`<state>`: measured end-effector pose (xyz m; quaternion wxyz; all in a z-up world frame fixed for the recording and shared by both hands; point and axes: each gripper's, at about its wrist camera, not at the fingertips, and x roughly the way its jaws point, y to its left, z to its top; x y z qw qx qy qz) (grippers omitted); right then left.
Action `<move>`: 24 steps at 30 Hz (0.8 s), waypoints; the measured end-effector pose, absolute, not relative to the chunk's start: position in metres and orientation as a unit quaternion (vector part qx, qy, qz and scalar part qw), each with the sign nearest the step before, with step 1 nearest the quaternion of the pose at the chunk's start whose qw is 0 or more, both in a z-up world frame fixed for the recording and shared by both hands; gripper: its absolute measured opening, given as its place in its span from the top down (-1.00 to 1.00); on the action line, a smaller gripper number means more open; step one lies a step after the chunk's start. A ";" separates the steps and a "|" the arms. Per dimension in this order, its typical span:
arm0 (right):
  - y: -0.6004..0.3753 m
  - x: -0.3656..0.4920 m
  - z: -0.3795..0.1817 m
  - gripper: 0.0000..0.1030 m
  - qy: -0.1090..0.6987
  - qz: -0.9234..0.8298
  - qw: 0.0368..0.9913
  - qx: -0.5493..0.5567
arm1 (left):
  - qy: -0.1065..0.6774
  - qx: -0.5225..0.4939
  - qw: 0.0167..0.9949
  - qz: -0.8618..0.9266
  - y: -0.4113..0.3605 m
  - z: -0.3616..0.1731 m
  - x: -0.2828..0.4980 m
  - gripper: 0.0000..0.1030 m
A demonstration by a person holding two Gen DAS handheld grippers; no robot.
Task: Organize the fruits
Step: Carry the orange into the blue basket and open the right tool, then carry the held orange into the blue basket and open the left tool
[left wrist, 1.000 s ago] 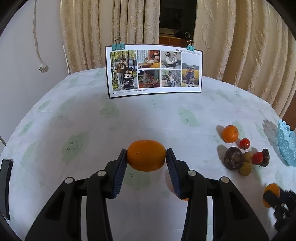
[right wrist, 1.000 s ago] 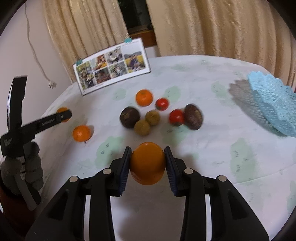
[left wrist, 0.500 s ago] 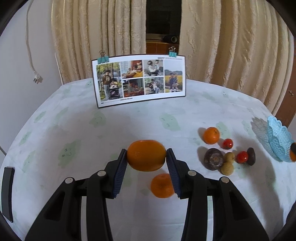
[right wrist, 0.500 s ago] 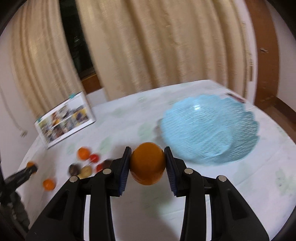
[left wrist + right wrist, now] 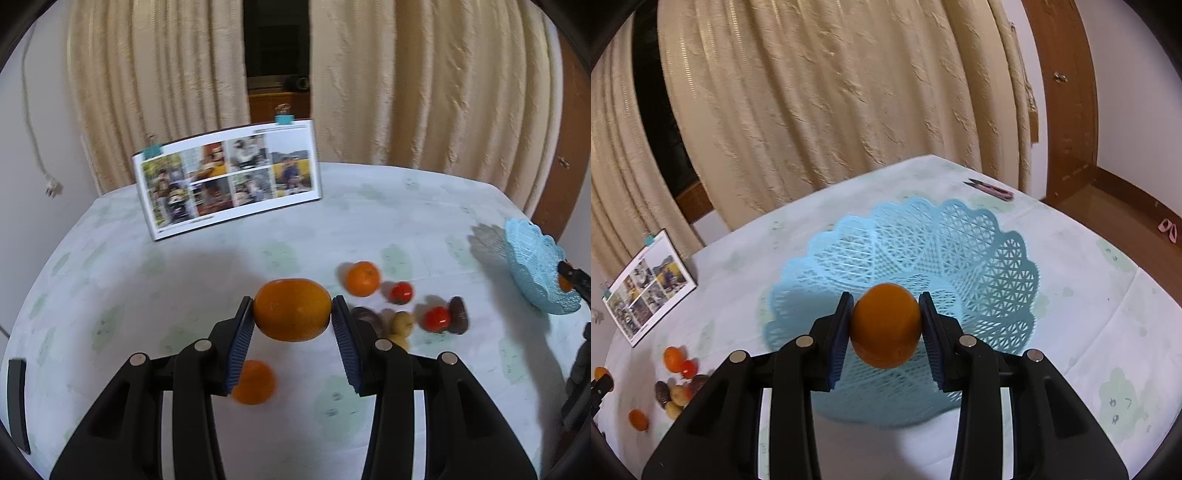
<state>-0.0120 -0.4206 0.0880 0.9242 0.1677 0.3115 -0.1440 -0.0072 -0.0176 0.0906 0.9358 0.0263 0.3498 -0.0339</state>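
We find the blue lattice basket (image 5: 979,258) bare inside, with the right tongs (image 5: 885,326) pinching an orange (image 5: 885,325) above its near rim. The left tongs (image 5: 291,312) pinch a second orange (image 5: 291,309) above the surface (image 5: 147,295). Loose fruit (image 5: 406,306) clusters at their 3 o'clock, the basket sits near the surface's right edge, and open cloth lies at 9 o'clock.

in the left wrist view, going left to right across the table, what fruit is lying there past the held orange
loose orange → small red fruit → yellowish fruit → second red fruit → dark brown fruit → blue basket
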 end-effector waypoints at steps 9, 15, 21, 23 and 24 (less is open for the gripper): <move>-0.431 -0.015 0.083 -0.05 0.298 -0.151 0.926 0.179 | 0.347 0.053 0.931 -0.102 -0.093 0.101 0.006 0.15; -0.436 -0.026 0.088 -0.18 0.280 -0.184 0.922 0.191 | 0.342 0.066 0.924 -0.157 -0.151 0.110 0.013 0.15; -0.443 -0.035 0.092 -0.27 0.265 -0.217 0.918 0.201 | 0.339 0.071 0.916 -0.202 -0.204 0.111 0.022 0.15; -0.445 -0.040 0.095 -0.37 0.253 -0.233 0.917 0.203 | 0.338 0.073 0.914 -0.212 -0.219 0.111 0.026 0.15; -0.447 -0.043 0.097 -0.39 0.246 -0.242 0.916 0.203 | 0.341 0.073 0.912 -0.218 -0.228 0.110 0.029 0.15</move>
